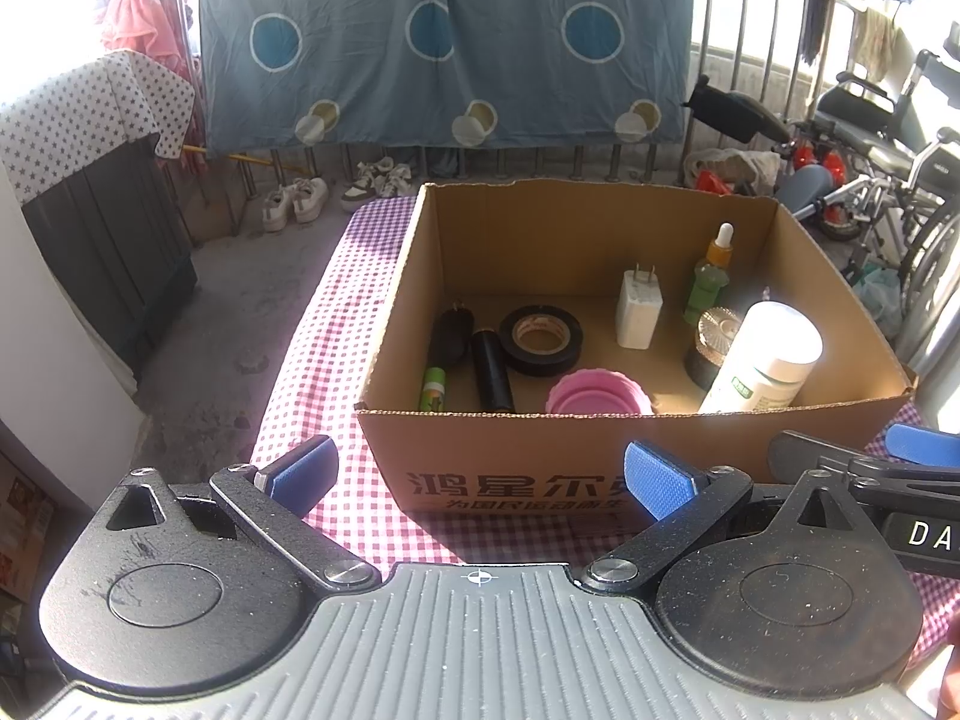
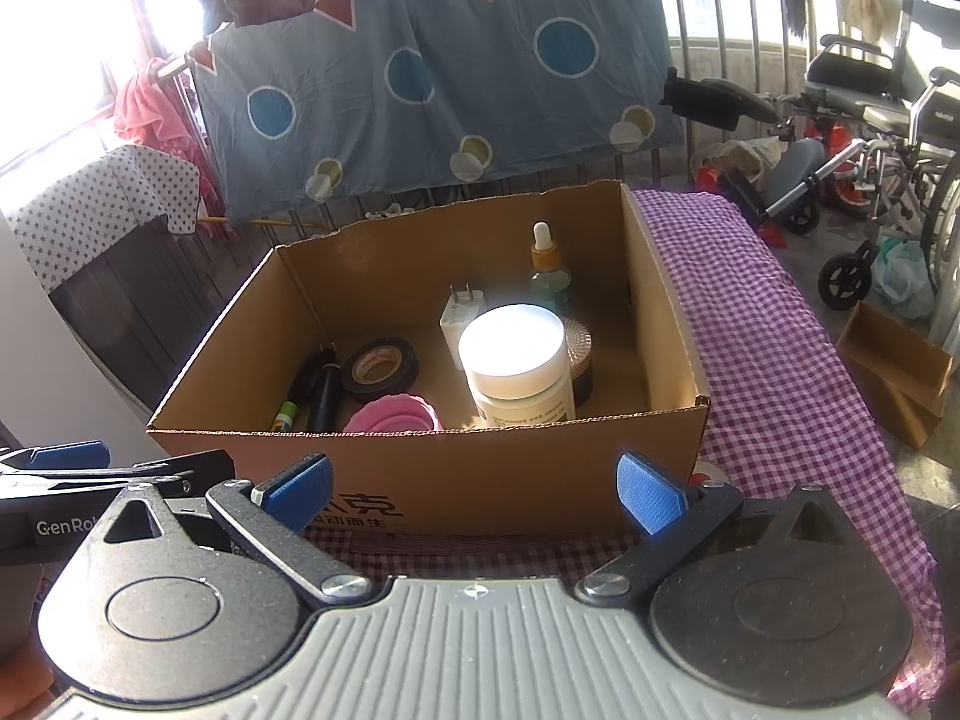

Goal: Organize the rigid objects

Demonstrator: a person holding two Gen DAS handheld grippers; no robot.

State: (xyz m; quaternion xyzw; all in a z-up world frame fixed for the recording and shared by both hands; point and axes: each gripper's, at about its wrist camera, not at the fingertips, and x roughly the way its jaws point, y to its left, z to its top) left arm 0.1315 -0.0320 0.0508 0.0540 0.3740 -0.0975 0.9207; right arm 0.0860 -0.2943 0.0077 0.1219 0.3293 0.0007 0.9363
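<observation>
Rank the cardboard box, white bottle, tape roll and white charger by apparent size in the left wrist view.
1. cardboard box, by far the largest.
2. white bottle, though it stands nearer the camera.
3. tape roll.
4. white charger; close to the tape roll, so that order is unsure.

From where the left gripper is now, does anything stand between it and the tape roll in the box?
Yes. The box's near wall stands between the open left gripper and the tape roll. A pink cup also sits just in front of the roll. From above, nothing covers it.
</observation>
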